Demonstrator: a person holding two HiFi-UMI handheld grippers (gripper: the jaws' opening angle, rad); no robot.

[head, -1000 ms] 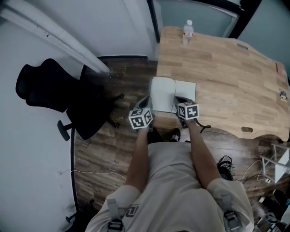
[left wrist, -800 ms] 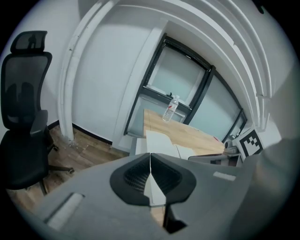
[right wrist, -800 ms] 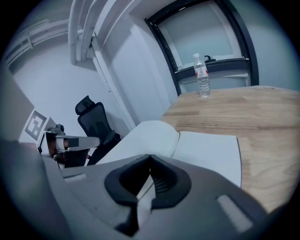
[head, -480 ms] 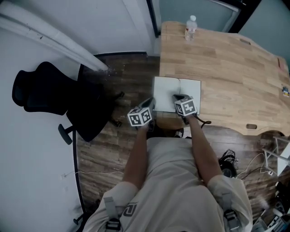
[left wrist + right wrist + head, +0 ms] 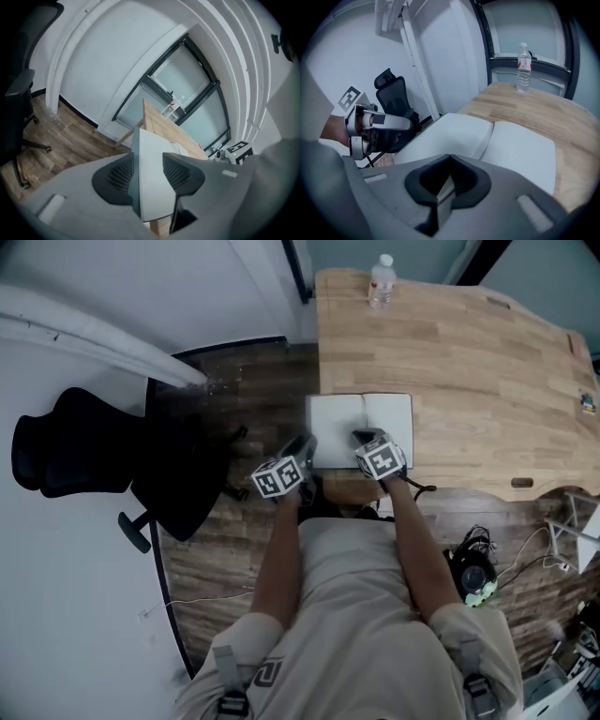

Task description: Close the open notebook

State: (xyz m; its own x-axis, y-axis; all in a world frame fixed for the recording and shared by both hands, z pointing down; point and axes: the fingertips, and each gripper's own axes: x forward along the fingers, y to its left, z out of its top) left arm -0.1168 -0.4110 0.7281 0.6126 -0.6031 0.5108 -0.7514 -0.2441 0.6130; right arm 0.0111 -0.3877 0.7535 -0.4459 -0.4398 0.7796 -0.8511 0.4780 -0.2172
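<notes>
The open notebook [image 5: 361, 418] lies flat with white pages up at the front left corner of the wooden table [image 5: 450, 352]. My left gripper [image 5: 300, 448] is at its left front corner. In the left gripper view its jaws have just been opening and stand open [image 5: 147, 172], with the notebook's left leaf [image 5: 150, 150] between the pads, which do not press on it. My right gripper [image 5: 367, 437] hovers over the near edge by the spine. Its jaws [image 5: 449, 159] are shut with nothing in them, above the pages [image 5: 511, 145].
A water bottle [image 5: 381, 282] stands at the table's far left edge, also seen in the right gripper view [image 5: 524, 68]. A black office chair [image 5: 84, 456] stands on the wood floor to the left. Cables and gear [image 5: 473, 568] lie on the floor at the right.
Both grippers have come down and forward to the notebook's near edge, the left one now at its left corner. The notebook still lies open.
</notes>
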